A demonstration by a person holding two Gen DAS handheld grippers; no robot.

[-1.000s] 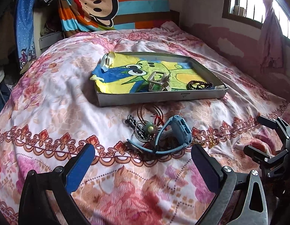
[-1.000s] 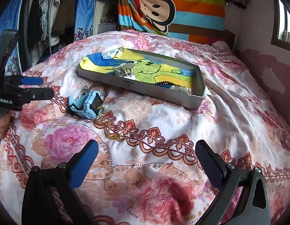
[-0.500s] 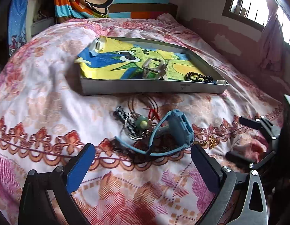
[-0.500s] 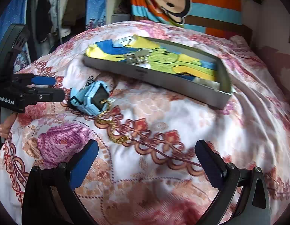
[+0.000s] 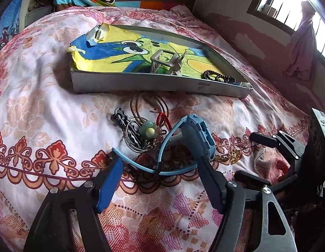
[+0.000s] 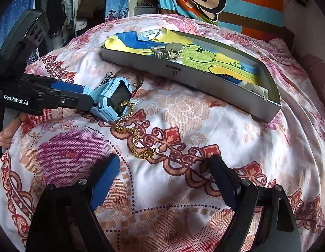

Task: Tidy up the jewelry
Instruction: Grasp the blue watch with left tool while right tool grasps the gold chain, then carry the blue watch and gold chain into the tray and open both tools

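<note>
Watch (image 5: 197,135) strap partly behind jaws

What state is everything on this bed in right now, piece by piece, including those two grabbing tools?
Left tool: closing around the blue watch, strap between its pads.
Right tool: closing, nothing between its pads; gold chain just ahead.
Blue watch: on its side on the bedspread.
Gold chain: loose, one end draped over the watch.
Tray: open, holding hair claw and black beads.
Keyring bundle: tangled on the bedspread.

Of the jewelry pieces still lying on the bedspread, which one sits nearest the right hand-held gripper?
The gold chain: its lower end lies just ahead of the right hand-held gripper. The blue watch and the bangle pile beyond it lie farther off.
</note>
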